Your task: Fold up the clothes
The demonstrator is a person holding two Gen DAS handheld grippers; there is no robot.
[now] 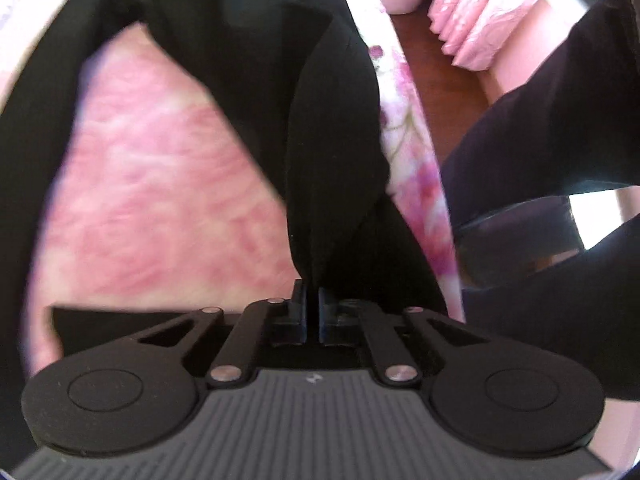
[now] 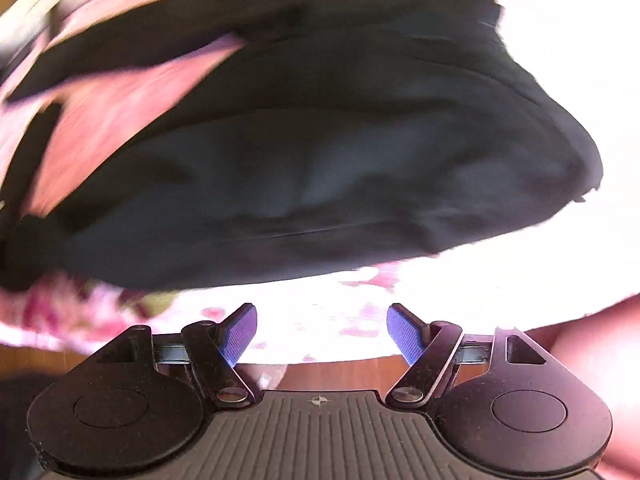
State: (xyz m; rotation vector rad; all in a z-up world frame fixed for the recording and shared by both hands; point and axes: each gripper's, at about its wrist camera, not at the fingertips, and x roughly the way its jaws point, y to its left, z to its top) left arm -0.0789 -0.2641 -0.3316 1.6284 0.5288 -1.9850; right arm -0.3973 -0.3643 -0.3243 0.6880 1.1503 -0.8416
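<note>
Black fabric is pinched between the pressed-together fingers of the left hand-held gripper: a twisted fold of the black garment, which runs away over the pink floral bedspread. The right hand-held gripper hangs spread and empty just short of the garment's near hem. To fold cleanly, that hem likely needs a matching grip, keeping the cloth taut and untwisted. Beyond the bed edge lie wooden floor and pink curtains.

left claw: clamped tight | right claw: spread wide, empty
</note>
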